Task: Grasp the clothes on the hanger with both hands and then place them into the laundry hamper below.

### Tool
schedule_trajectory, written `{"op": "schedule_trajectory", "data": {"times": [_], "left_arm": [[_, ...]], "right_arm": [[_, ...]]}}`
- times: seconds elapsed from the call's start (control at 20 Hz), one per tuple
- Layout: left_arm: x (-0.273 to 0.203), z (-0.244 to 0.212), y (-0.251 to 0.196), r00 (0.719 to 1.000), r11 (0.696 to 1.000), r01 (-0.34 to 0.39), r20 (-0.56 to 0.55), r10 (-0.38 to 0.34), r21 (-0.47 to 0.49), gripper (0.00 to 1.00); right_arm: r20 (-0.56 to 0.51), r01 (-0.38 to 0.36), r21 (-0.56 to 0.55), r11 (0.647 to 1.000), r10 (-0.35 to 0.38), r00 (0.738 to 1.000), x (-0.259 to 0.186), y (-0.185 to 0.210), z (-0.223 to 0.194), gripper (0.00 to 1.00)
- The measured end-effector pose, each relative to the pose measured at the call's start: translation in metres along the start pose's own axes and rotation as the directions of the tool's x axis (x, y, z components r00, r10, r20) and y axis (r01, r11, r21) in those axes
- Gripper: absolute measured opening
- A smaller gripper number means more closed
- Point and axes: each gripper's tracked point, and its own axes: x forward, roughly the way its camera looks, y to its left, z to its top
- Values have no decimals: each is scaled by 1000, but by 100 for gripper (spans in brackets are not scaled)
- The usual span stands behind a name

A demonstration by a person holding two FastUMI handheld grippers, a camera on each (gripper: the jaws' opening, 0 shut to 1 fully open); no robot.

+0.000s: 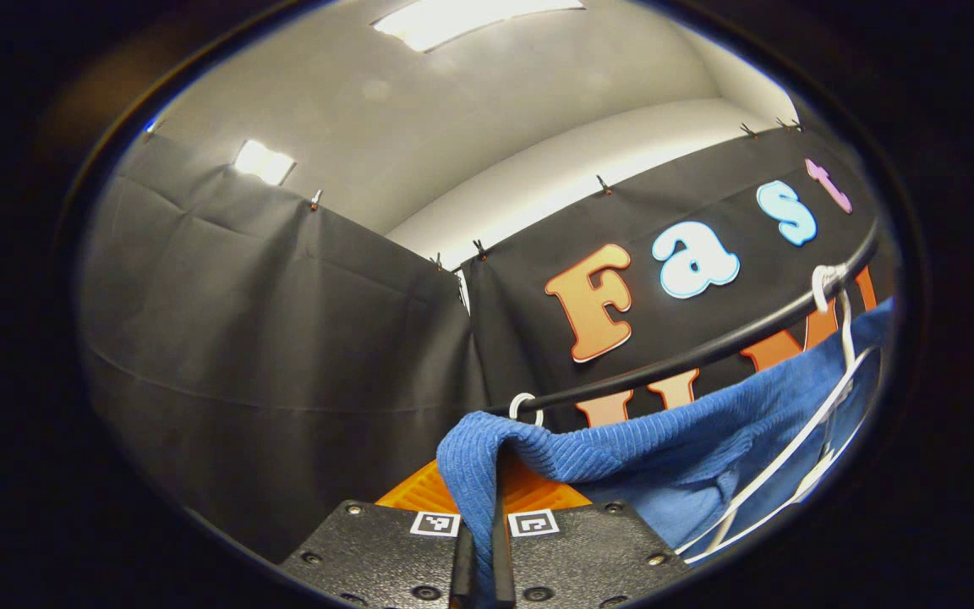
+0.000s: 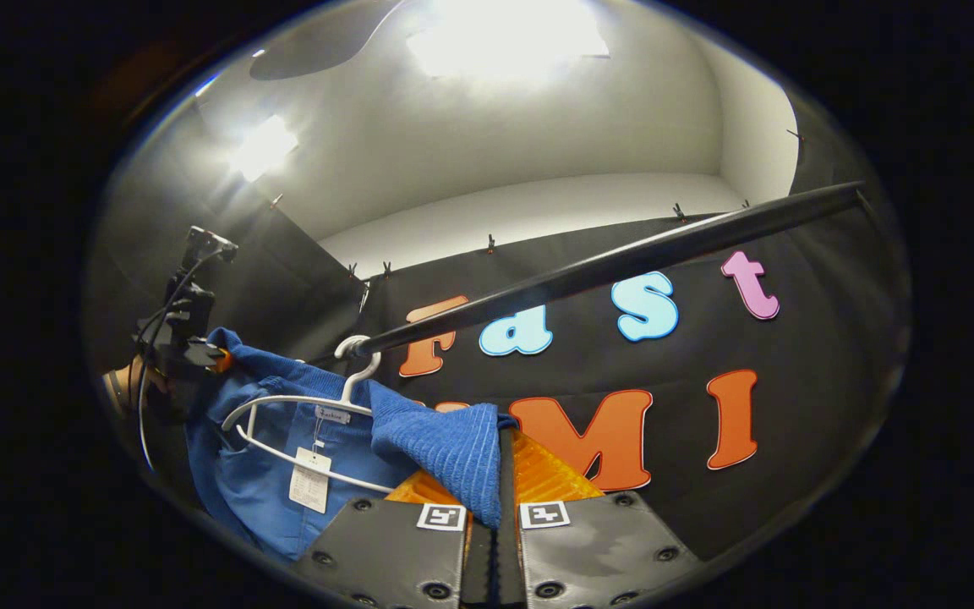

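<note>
A blue ribbed garment (image 1: pixel 622 448) hangs from a white hanger (image 1: pixel 825 397) on a black rail (image 1: pixel 707 347). In the left gripper view my left gripper (image 1: pixel 480 507) is shut on the garment's near corner, the cloth draped over its orange fingers (image 1: pixel 538 491). In the right gripper view my right gripper (image 2: pixel 500 499) is shut on the other ribbed corner of the blue garment (image 2: pixel 445 448), right of the white hanger (image 2: pixel 301 406). Farther left there, the left gripper (image 2: pixel 187 338) and a hand hold the cloth's far end.
The black rail (image 2: pixel 622 254) runs across the booth under a white ceiling with bright lights. A paper tag (image 2: pixel 309 482) dangles from the garment inside the hanger. A second white hook (image 1: pixel 525 406) sits on the rail.
</note>
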Motion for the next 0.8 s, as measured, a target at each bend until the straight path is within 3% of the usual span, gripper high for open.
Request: {"op": "schedule_trajectory", "data": {"times": [0.2,0.4,0.8], "left_arm": [[-24,-90,-18,991,997,35,-129,-44,-66,8],[-74,-138,-44,979,992,75,-183,-92,-100,8],[-134,-155,-108,949,963,182,-221,-226,-199,8]], "right_arm": [[-33,9,19,1000,-9,999,1,7,-11,10],[-48,41,-8,999,-41,998,11,2,-15,10],[-57,157,-109,982,-164,985,33,-36,-21,10]]}}
